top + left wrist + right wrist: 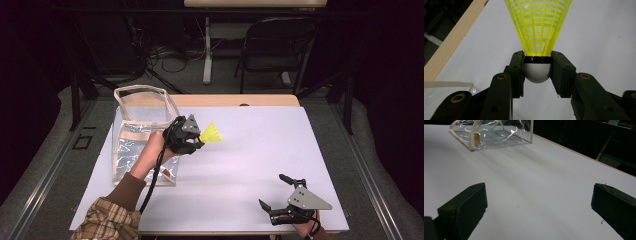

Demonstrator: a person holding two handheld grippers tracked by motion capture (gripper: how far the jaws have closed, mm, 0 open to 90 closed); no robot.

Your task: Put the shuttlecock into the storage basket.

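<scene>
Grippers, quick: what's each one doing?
Left gripper: shut on the shuttlecock, gripping its white cork.
Right gripper: open, holding nothing.

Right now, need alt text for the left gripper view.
The left gripper is shut on the white rounded head of a yellow shuttlecock, whose mesh skirt fans upward. Below lies a white table with a wooden edge at left; a clear bag corner shows at lower left.

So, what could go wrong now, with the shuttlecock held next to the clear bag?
1. The left gripper pinches only the shuttlecock's round white cap, so it might slip out.
2. The clear bag looks soft, and the right gripper is open and far from it, so the bag may shift or fold if bumped.
</scene>
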